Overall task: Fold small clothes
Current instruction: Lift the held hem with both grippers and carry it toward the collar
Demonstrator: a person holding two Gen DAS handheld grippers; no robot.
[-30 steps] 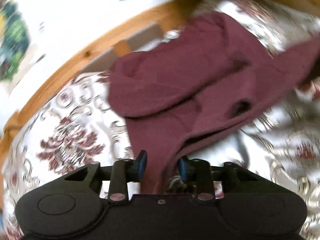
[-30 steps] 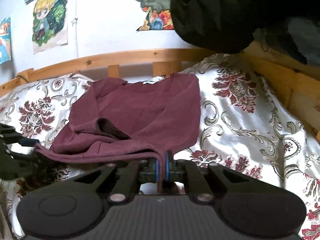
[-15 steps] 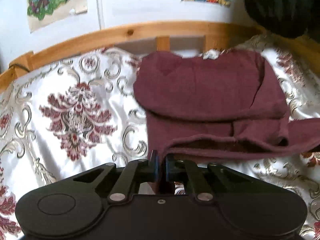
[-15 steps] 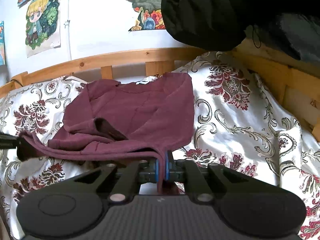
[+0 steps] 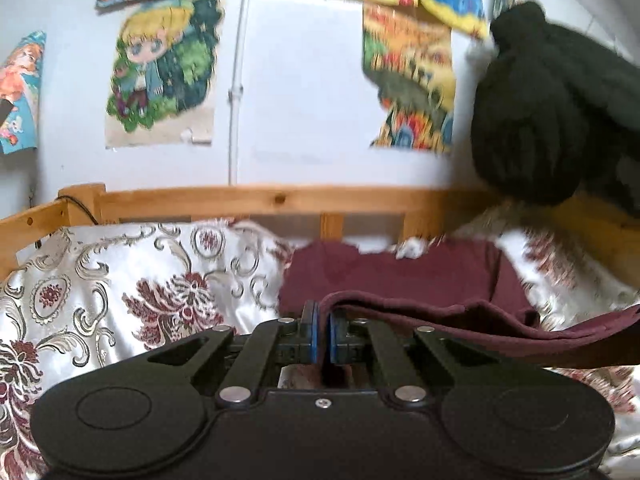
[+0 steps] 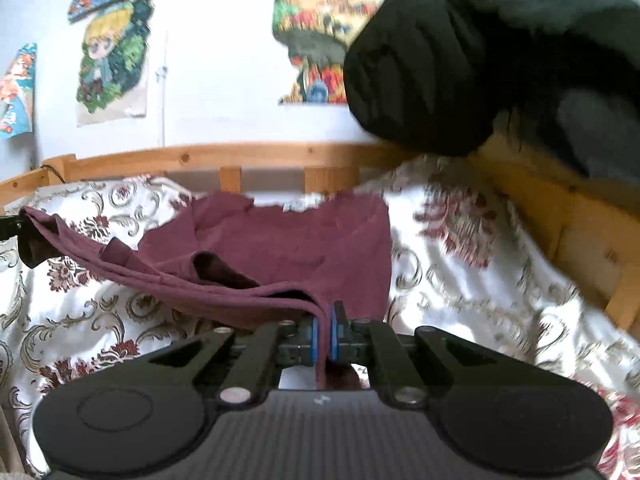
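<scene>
At the far left of the bed the floral satin bedspread (image 5: 120, 280) lay bare up to the wooden bed rail (image 5: 260, 200); above it a cartoon poster (image 5: 160, 68) hung on the pale wall. Next came the left gripper (image 5: 322, 338), its blue pads pressed together on one corner of the hem of the maroon T-shirt (image 5: 400, 276); the cloth ran out of the clamp and off to the right as a taut raised edge. In the right wrist view that same edge crossed from the far left, where the dark tip of the other tool showed, down to the right gripper (image 6: 324, 336), likewise clamped hard on the opposite hem corner; so both tools held the garment and neither stood open. The collar end of the shirt (image 6: 304, 240) rested flat on the bedspread near the rail, while the hem hung lifted between the two grips; a short sleeve appeared tucked under at the middle, though blur made that uncertain. To the right a bulky black garment (image 6: 440, 60) hung over the corner of the frame.

The step in hand looked to be the bottom-to-top fold; the next move would call for carrying both corners forward together, level and taut, to lay the hem along the collar before letting go; uneven travel would skew the crease.
</scene>
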